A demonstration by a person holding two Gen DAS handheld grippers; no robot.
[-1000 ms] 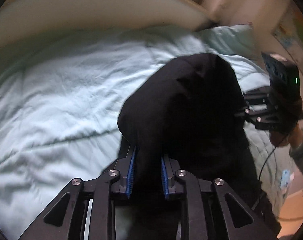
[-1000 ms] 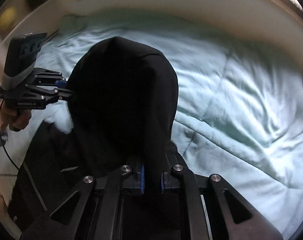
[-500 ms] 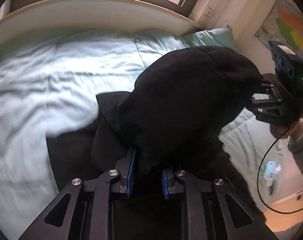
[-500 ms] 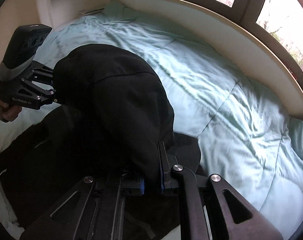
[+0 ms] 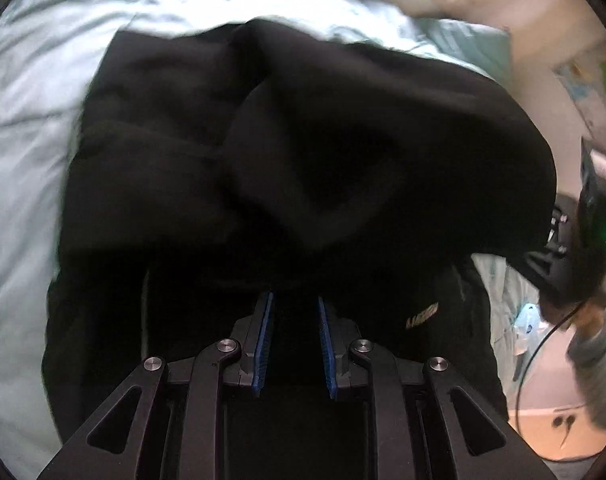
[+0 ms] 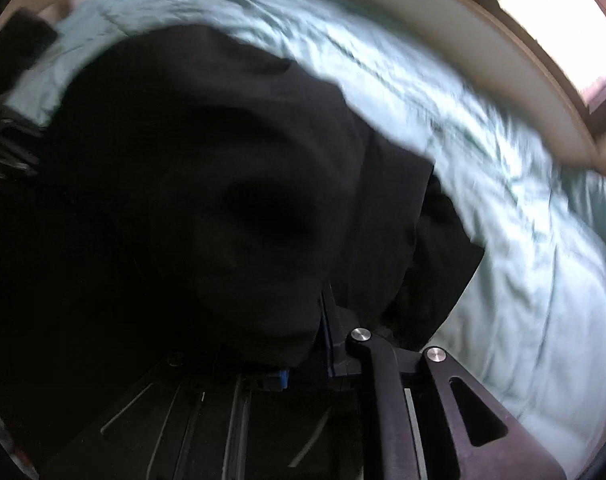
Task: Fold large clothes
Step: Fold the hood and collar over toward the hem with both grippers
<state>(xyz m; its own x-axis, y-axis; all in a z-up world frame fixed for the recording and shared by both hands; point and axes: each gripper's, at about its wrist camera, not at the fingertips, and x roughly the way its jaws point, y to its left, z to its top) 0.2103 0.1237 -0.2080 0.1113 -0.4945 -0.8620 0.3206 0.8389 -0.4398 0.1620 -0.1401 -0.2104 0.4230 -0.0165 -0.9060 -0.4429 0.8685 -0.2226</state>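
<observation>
The pale green quilt (image 5: 31, 128) covers the bed and leaves broad open room on the left and far sides, bounded by the curved headboard (image 6: 455, 36) beyond. On it, the black garment (image 5: 303, 152) lies partly spread and partly lifted in a doubled fold; it looks soft, limp and fairly heavy, so I judge it should be held at an edge or corner, not mid-panel. The left gripper (image 5: 294, 342) holds dark cloth between 2 narrowly parted blue pads, and the right gripper (image 6: 303, 344) is clamped on a bunched edge.
</observation>
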